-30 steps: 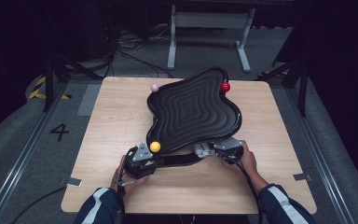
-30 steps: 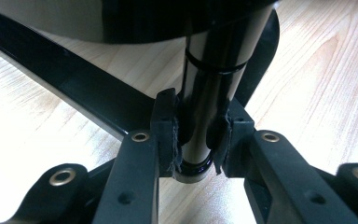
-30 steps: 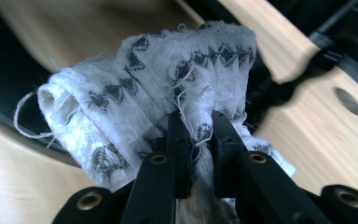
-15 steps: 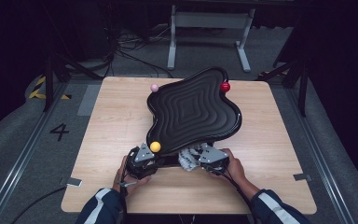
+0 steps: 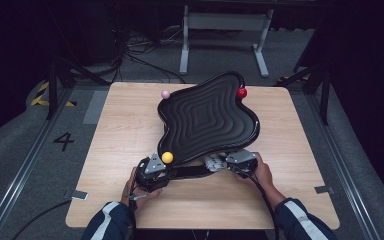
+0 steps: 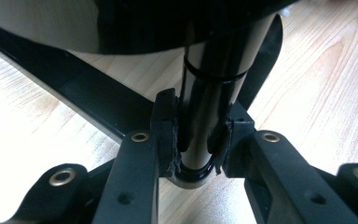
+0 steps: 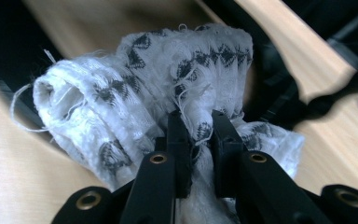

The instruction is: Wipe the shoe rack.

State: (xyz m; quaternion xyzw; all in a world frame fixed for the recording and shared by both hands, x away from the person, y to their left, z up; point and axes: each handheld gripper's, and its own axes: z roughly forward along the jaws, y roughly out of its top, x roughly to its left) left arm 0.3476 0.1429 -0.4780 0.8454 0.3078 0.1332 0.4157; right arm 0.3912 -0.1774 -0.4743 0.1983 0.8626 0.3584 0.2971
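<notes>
Wooden table [image 5: 290, 150]: left tool [image 6: 193, 140] clamps post [image 6: 209, 107]; right tool [image 7: 196, 135] pinches cloth [image 7: 135, 98].

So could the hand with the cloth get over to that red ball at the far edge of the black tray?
Probably yes: the right gripper holds only a cloth, and the table right of the tray lies bare up to the red ball.

Black wavy-edged tray [image 5: 207, 120] with stepped concentric ridges, raised above wooden table on glossy black post [image 6: 204, 126]; dark base legs spread flat under it. Post upright, clamped low down near base. Three balls at tray rim: yellow [image 5: 167, 157] at near-left corner, pink [image 5: 165, 94] at far-left, red [image 5: 241, 92] at far-right. White cloth [image 7: 140, 102] with dark diamond pattern, frayed, bunched, pinched at fold, just under tray's near edge.
</notes>
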